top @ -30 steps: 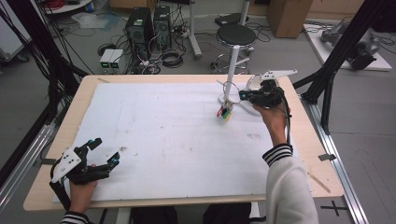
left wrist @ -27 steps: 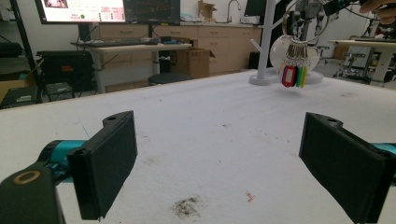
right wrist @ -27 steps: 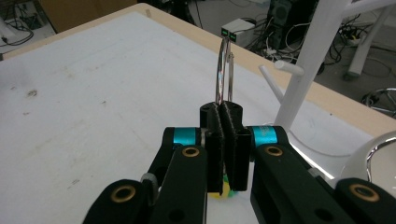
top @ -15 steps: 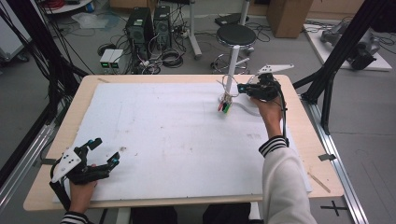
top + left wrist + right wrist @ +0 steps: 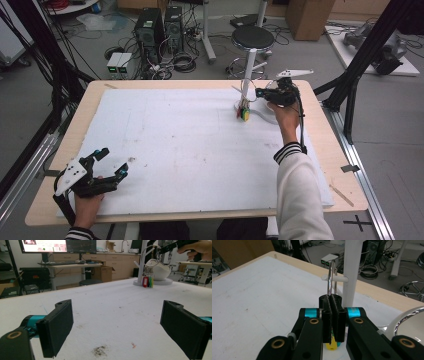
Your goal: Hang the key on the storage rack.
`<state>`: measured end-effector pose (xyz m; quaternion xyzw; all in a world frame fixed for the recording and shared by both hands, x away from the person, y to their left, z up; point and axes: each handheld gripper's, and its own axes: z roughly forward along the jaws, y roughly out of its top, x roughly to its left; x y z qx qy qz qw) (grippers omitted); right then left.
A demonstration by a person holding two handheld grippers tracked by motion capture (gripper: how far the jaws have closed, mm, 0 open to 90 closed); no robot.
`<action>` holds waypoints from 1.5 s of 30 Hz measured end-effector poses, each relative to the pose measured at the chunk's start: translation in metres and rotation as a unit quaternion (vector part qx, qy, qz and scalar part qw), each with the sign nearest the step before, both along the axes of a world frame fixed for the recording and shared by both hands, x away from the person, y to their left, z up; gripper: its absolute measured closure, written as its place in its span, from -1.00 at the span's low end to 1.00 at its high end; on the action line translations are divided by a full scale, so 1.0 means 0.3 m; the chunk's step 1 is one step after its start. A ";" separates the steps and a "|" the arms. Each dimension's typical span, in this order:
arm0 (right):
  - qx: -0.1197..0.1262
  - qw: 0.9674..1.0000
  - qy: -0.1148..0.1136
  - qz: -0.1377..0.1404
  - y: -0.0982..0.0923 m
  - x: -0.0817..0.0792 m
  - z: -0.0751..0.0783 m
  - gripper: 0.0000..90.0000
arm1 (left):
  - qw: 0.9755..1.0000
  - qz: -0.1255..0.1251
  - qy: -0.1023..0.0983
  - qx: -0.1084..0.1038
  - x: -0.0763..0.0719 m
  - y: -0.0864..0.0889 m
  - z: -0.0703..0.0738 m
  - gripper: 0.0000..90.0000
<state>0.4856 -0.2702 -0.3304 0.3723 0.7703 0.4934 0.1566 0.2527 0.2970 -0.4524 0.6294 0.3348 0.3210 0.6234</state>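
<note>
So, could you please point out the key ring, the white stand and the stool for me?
key ring [image 5: 331, 277]: right gripper view, metal loop by the peg.
white stand [image 5: 352, 270]: right gripper view, its post.
stool [image 5: 253, 37]: high view, seat.

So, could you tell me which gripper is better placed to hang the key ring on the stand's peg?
The right gripper: its jaws are shut on the key ring, already at the peg of the white stand. The left gripper rests open at the near left corner of the table, far away.
</note>
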 end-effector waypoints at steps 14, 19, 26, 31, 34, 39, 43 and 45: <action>-0.006 1.000 0.016 -0.025 0.008 0.025 -0.032 0.95 | 1.000 0.000 0.000 0.000 0.000 0.000 0.000 -0.74; -0.021 0.999 0.011 -0.036 0.013 0.024 -0.033 0.66 | 1.000 -0.001 -0.001 -0.001 0.000 0.000 0.000 -0.74; -0.035 0.999 0.007 -0.033 -0.003 -0.017 -0.006 0.19 | 1.000 -0.001 -0.001 0.000 -0.001 0.000 0.000 -0.74; -0.039 0.998 0.045 -0.010 -0.005 -0.061 0.004 -0.80 | 1.000 -0.001 -0.002 0.000 -0.002 0.000 0.000 -0.74; -0.066 0.997 0.026 -0.024 0.002 -0.110 0.015 -0.99 | 1.000 0.001 -0.007 0.000 -0.005 0.000 -0.001 -0.74; -0.028 1.000 -0.005 -0.006 -0.029 -0.171 0.019 -0.98 | 1.000 0.001 -0.006 0.000 -0.005 0.000 -0.001 -0.74; -0.006 1.000 -0.026 0.012 -0.067 -0.218 -0.020 -0.98 | 1.000 0.001 -0.005 0.001 -0.002 -0.002 -0.001 -0.74; 0.004 0.999 -0.039 0.023 -0.085 -0.250 -0.049 -0.98 | 1.000 0.001 -0.001 0.003 -0.001 -0.003 0.000 -0.74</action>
